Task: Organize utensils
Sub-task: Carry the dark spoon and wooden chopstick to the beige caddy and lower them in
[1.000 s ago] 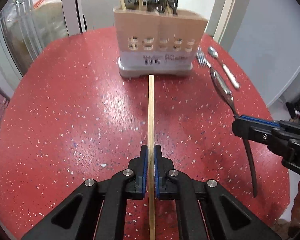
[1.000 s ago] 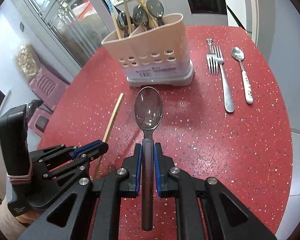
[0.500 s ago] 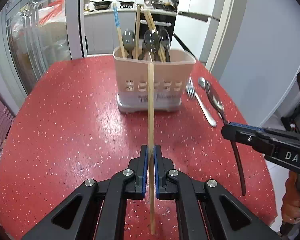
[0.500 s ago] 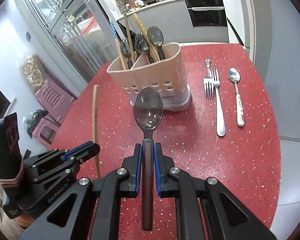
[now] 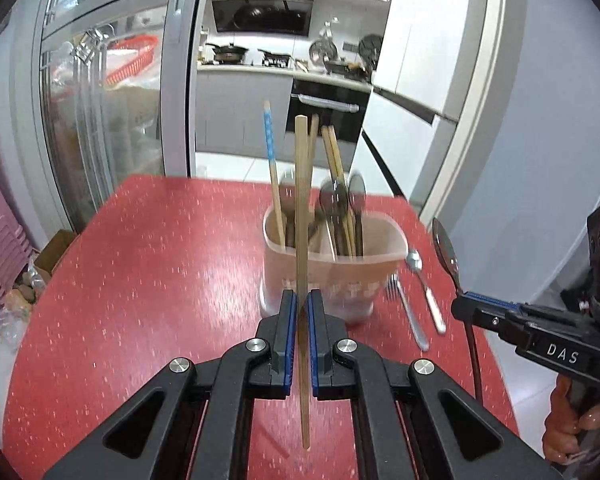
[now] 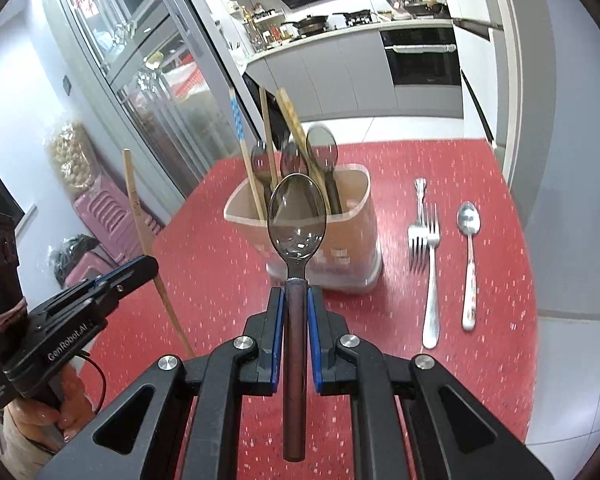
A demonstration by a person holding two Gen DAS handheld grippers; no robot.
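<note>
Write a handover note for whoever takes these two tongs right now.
Left tongs: shut on a wooden chopstick, held upright in front of the holder.
Right tongs: shut on a dark-handled spoon, bowl up, also in front of the holder.
The utensil holder stands on the red table and already has chopsticks and spoons in it.
Done: both items lifted off the table.
Left: drop the chopstick and spoon into the holder, then collect the fork and the white-handled spoon lying to the holder's right. Another utensil seems to lie under the fork.
</note>
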